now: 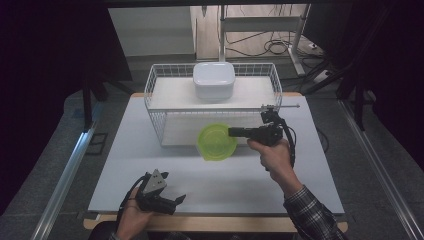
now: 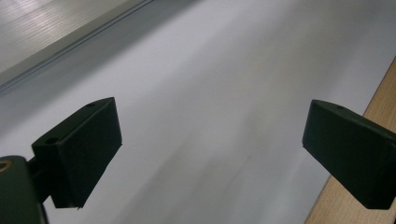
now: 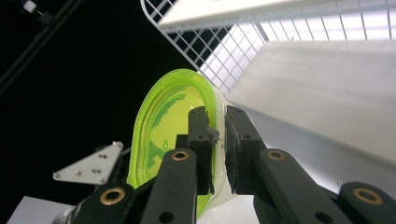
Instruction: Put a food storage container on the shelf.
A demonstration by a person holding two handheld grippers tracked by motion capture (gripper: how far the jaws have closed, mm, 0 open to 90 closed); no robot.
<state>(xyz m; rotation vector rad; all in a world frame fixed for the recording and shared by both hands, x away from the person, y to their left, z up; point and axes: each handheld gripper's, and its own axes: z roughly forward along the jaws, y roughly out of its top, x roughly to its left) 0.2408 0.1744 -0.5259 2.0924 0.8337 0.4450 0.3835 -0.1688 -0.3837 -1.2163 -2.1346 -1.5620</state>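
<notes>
A lime-green round container (image 1: pixel 216 141) with a translucent lid hangs in front of the lower level of a white wire shelf rack (image 1: pixel 155 102). My right gripper (image 1: pixel 233 132) is shut on its right rim; the right gripper view shows the green container (image 3: pixel 163 135) pinched on its edge between the fingers (image 3: pixel 200 140). A white lidded container (image 1: pixel 214 80) sits on the rack's top shelf. Near the table's front edge my left gripper (image 1: pixel 174 201) is held low and stands open, with nothing but bare tabletop between its fingers (image 2: pixel 84 149).
The white tabletop (image 1: pixel 125 165) has a wooden rim (image 2: pixel 373 102) along its front edge. Beyond the table stand a metal frame and loose cables (image 1: pixel 275 47) on the floor. Aluminium rails (image 1: pixel 70 170) run along both sides of the table.
</notes>
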